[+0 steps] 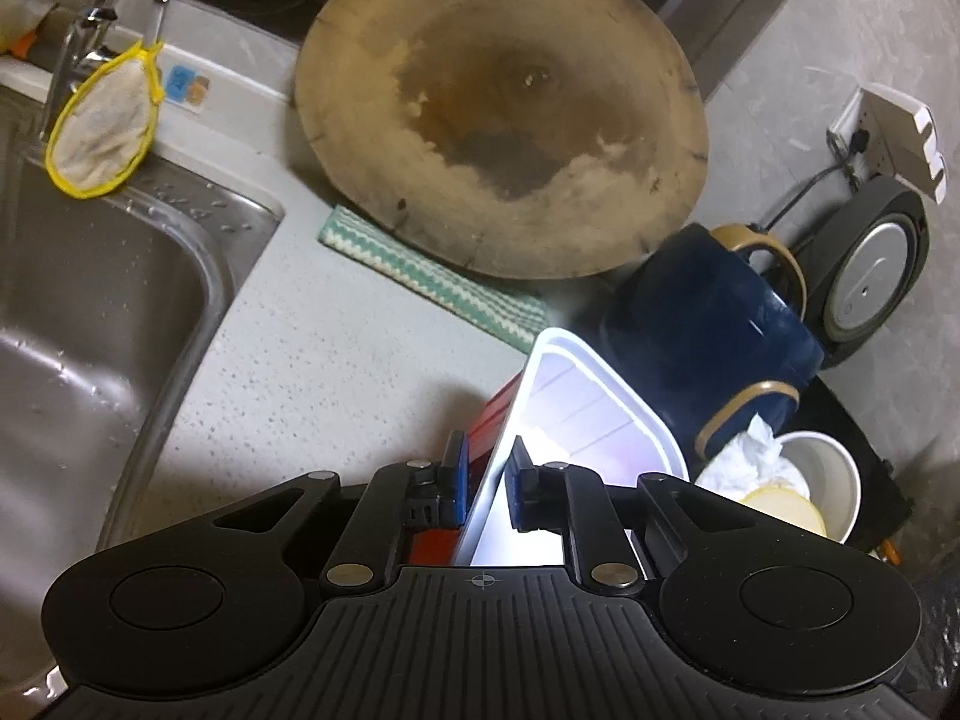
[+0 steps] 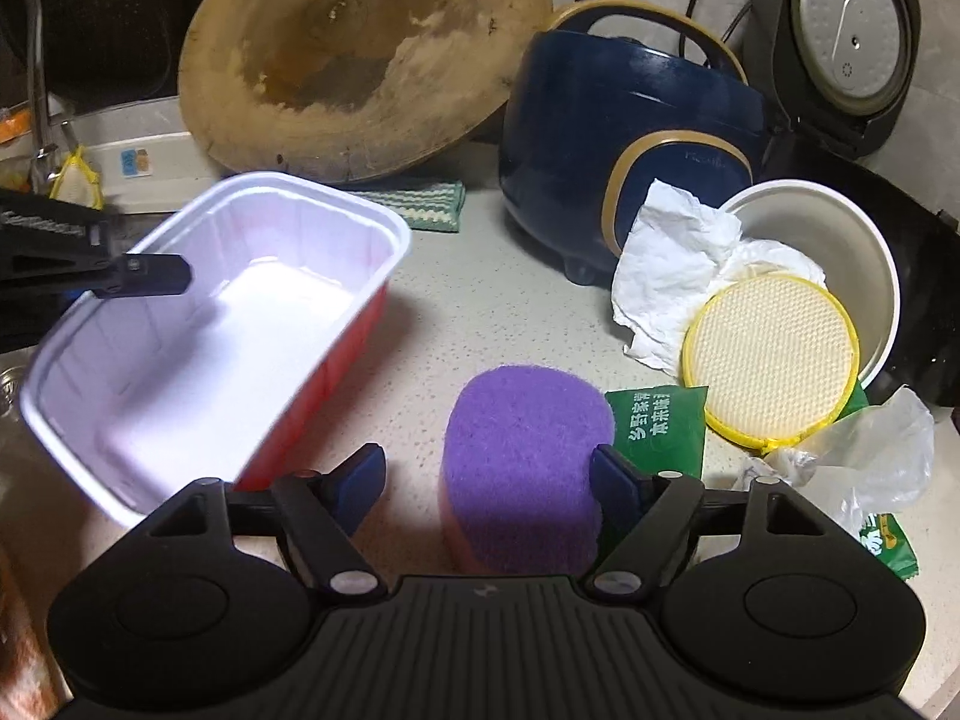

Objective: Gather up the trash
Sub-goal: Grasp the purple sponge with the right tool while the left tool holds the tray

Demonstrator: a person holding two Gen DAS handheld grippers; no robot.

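Note:
A red takeaway tray (image 1: 588, 414) with a white inside lies tilted on the counter. My left gripper (image 1: 487, 480) is shut on its near wall, one pad inside and one outside. In the right wrist view the tray (image 2: 210, 330) is at the left, with one of the left gripper's fingers (image 2: 150, 276) on its rim. My right gripper (image 2: 487, 471) stands open around a purple sponge (image 2: 528, 450); the left pad is clear of it. A crumpled tissue (image 2: 666, 264), a green packet (image 2: 660, 426) and a clear plastic bag (image 2: 870, 456) lie to the right.
A white bowl (image 2: 840, 222) holds a yellow round scrubber (image 2: 774, 354). Behind stand a blue rice cooker (image 2: 630, 120), a black cooker with its lid up (image 2: 840, 30) and a round wooden board (image 1: 498, 120) on a striped cloth (image 1: 432, 276). A steel sink (image 1: 90, 300) is left.

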